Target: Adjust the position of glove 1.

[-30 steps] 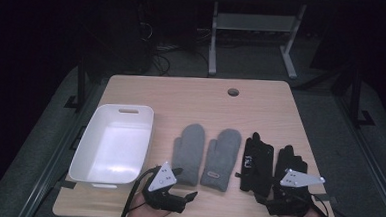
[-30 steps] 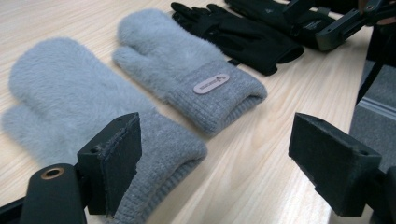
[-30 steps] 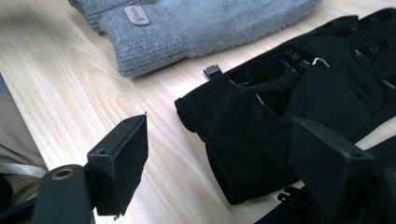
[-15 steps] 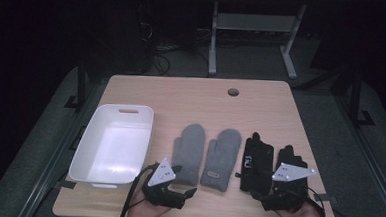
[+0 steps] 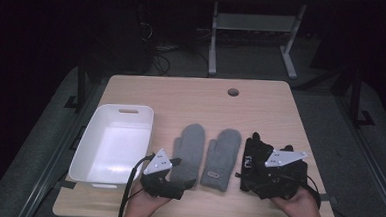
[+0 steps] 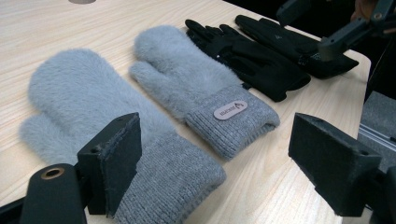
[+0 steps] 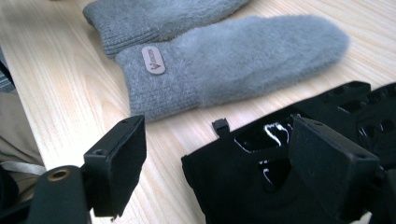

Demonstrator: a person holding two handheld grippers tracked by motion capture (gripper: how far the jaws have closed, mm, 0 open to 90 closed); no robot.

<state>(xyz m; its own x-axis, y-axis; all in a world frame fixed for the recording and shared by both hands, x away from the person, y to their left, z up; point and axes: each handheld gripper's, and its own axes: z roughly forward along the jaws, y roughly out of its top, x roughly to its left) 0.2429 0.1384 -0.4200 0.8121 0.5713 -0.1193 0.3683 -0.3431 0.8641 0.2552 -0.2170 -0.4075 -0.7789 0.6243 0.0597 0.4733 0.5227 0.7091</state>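
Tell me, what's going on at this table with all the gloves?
A person is working with a two-jaw tool in each hand. The left tongs are open over the cuff of the left fuzzy grey mitten; the right tongs are open around the cuff of a black fabric glove. Neither has gripped yet. The second grey mitten and another black glove lie flat on the wooden table, beside a white plastic bin.

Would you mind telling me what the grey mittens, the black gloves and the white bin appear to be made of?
The grey mittens look like fuzzy fleece or faux fur with ribbed knit cuffs. The black gloves seem a smooth matte synthetic fabric; one carries a glossy patch. The white bin looks like moulded plastic, judging by its smooth rounded walls.
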